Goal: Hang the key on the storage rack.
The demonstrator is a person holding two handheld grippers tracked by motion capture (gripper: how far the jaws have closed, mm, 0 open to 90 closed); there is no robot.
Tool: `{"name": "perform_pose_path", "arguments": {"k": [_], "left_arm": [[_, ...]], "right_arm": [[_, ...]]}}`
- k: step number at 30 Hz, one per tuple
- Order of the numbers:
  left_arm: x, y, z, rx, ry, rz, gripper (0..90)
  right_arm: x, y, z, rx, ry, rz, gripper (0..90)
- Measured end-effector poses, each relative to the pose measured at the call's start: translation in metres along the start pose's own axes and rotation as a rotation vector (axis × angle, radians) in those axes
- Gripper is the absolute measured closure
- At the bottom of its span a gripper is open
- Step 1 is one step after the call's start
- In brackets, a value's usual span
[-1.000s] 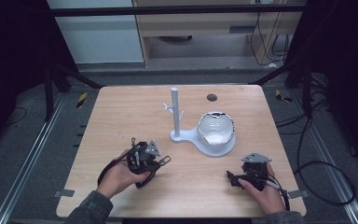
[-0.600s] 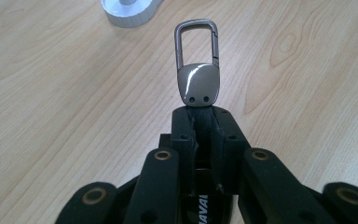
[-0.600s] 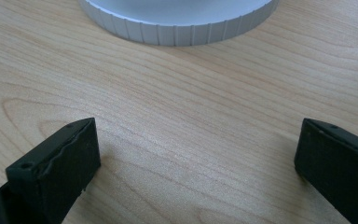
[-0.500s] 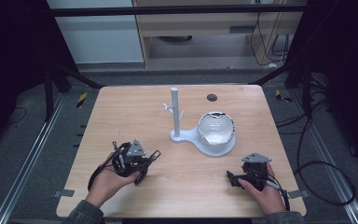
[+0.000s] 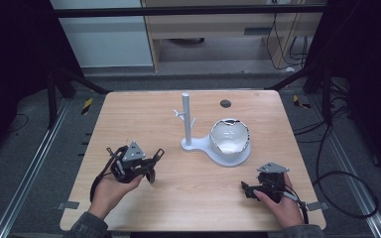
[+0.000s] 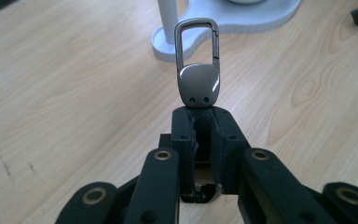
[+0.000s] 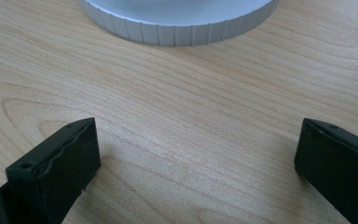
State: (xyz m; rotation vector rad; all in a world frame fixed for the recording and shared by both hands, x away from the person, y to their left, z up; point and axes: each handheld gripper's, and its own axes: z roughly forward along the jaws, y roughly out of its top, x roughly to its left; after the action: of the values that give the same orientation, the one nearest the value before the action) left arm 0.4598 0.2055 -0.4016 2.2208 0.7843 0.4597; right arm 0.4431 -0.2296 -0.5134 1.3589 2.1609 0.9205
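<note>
We have the clip [image 6: 197, 70] pinched in the left claw [image 6: 200, 119]; hanging it on the stand [image 5: 186, 121] remains. The right claw [image 7: 196, 158] rests spread on the tabletop [image 7: 177, 116].

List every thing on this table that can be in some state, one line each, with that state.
left gripper: shut on the carabiner clip's strap end.
carabiner clip: held off the table, gate closed, loop pointing toward the stand.
right gripper: open, nothing between the jaws, low over the table.
white stand: upright, pegs bare.
bowl: sitting on the stand's base.
</note>
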Motion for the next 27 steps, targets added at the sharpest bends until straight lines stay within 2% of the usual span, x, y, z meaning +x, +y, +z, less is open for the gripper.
{"name": "perform_pose_path", "arguments": {"k": [11,27], "left_arm": [[0.003,0.01,-0.002,-0.036,0.017,-0.021,80.5],[0.006,0.029,0.002,-0.051,0.04,-0.016,80.5]], "right_arm": [[0.0,0.0,0.0,0.0,0.0,0.0,0.4],[0.0,0.0,0.0,0.0,0.0,0.0,0.4]]}}
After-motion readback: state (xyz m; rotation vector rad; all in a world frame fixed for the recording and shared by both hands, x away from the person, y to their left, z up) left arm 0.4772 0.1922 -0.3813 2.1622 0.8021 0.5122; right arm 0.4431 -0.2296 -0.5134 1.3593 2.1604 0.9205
